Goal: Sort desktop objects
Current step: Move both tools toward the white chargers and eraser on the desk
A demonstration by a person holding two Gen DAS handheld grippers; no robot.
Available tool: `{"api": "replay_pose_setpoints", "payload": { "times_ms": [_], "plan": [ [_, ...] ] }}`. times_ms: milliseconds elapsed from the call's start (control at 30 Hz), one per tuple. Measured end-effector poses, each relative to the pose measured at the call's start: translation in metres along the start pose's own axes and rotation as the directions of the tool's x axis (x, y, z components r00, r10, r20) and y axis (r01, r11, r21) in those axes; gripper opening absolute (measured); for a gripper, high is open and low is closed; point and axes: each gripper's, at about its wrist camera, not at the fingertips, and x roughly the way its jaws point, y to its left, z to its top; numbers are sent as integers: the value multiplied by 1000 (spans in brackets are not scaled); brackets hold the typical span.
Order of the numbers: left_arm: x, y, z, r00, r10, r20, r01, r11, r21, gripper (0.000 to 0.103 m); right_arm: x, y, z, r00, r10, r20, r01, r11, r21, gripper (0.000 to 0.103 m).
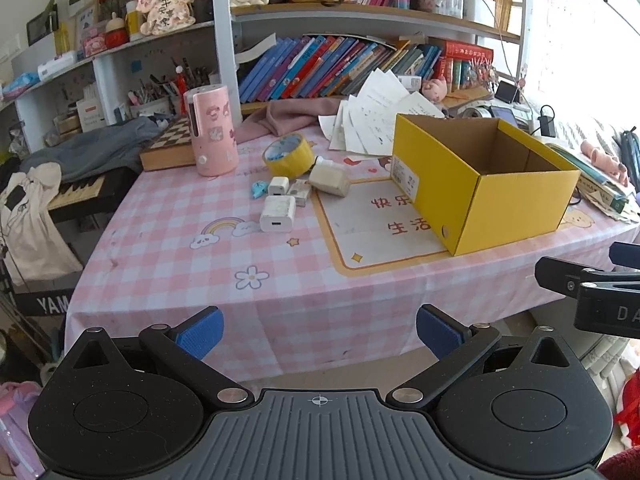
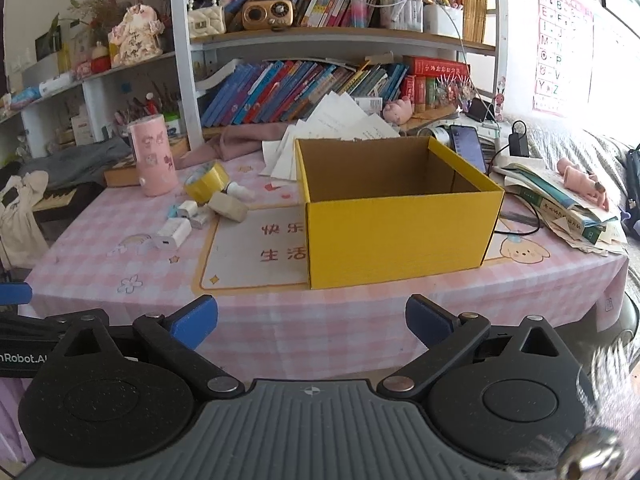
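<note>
Both pairs of fingers are spread wide and gripping nothing: my left gripper [image 1: 319,332] and my right gripper [image 2: 311,322] are hovering short of the near edge of the table [image 1: 168,240], low in each frame. All the loose things are sitting together at the centre left of the left view: a big white charger [image 1: 277,213], a small charger [image 1: 279,186] just behind it, a little blue piece [image 1: 258,189] beside that, a beige block [image 1: 329,180] and a roll of yellow tape [image 1: 289,155], with a pink cylinder [image 1: 212,132] standing upright further back. A yellow box [image 2: 396,216] is sitting open at the middle of the right view; I cannot see its floor, so I cannot tell whether it is empty.

I am judging that nothing is sorted yet and that the box is the likely target. I am planning to take the big charger first with the left fingers, since it is lying nearest and apart from the others. I am aiming to come down over its two long flat sides, keeping clear of the small charger behind, then lift straight up before crossing to the box.
</note>
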Motion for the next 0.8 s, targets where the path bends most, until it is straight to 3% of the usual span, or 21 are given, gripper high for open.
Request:
{"api": "replay_pose_setpoints", "payload": {
  "times_ms": [267,800],
  "plan": [
    [-4,9,-1,1000,8,12,-8,1000,-29,103,1,7,0,1000,9,-5,-9,1000,-18,101],
    [-19,39,-7,996,71,49,-67,995,-76,103,11,47,10,991,129,-20,-130,987,-93,101]
  ]
}}
